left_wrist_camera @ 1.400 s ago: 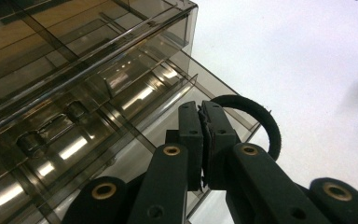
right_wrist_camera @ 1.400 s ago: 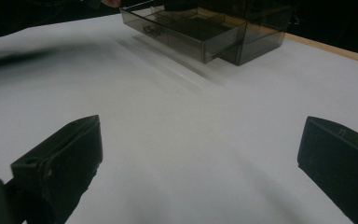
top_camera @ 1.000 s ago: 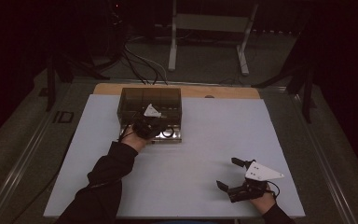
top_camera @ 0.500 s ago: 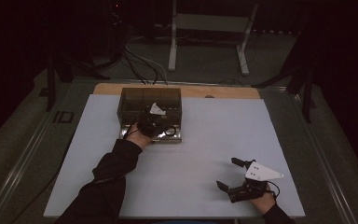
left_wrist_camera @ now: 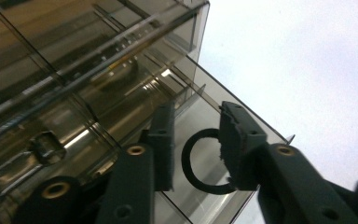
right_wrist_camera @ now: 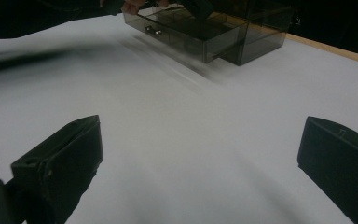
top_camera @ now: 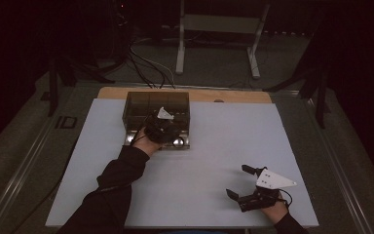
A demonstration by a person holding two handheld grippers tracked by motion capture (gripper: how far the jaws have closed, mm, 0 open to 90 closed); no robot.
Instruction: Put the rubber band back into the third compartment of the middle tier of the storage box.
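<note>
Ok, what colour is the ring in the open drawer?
Black; the ring shows best in the left gripper view, lying in the smoky clear drawer.

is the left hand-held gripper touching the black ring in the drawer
Cannot tell. In the left gripper view the left hand-held gripper, jaws just opening, straddles the black ring, whose right edge is hidden behind one pad, so no contact or gap shows.

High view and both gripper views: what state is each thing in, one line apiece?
Drawer box: smoky clear plastic, upright at the table's far side.
Drawer: pulled out toward the person.
Black ring: lying in the open drawer, between the left tongs' pads, not pinched.
Left tongs: open, just been opening, over the drawer.
Right tongs: open wide, nothing between them, near the table's front edge.
</note>
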